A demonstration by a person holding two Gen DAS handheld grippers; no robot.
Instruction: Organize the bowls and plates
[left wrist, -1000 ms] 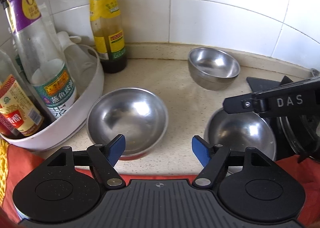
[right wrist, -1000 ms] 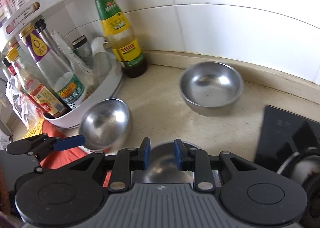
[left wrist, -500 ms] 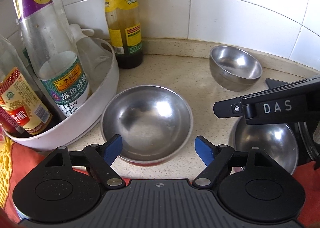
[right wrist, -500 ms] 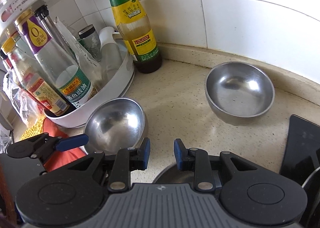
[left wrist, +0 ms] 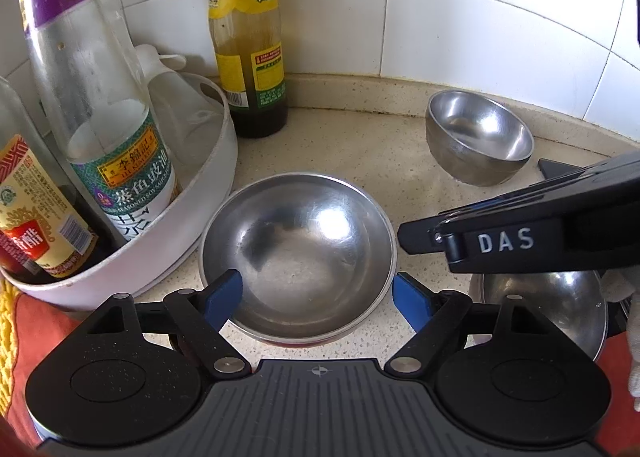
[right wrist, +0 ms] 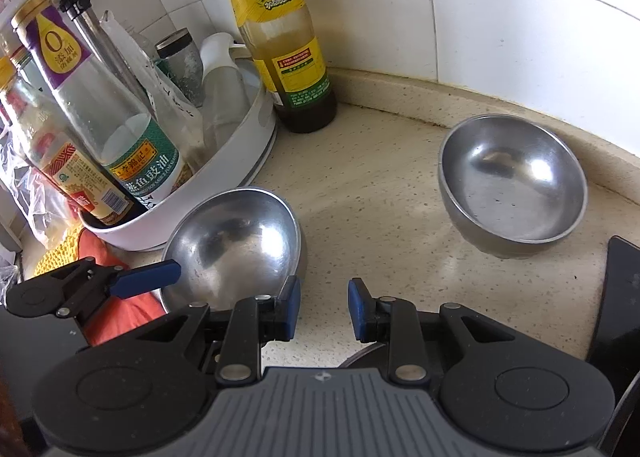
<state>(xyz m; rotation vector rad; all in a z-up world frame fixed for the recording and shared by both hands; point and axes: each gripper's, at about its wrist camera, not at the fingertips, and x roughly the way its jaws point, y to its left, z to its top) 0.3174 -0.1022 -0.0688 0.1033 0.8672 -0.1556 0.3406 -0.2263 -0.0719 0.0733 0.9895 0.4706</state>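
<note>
Steel bowl between spread fingers

The left gripper (left wrist: 317,295) fingers straddle the bowl (left wrist: 298,253) beside the white rack (left wrist: 208,185); the right gripper (right wrist: 323,309) is parted, empty.

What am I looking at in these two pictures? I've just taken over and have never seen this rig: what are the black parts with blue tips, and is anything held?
Each picture comes from a camera on a hand-held gripper, looking along its blue-tipped jaws. The left gripper is open, its jaws either side of the wide steel bowl on the speckled beige counter. The right gripper is open and empty. A smaller steel bowl sits near the white tiled wall; a third steel bowl lies under the right gripper.
</note>
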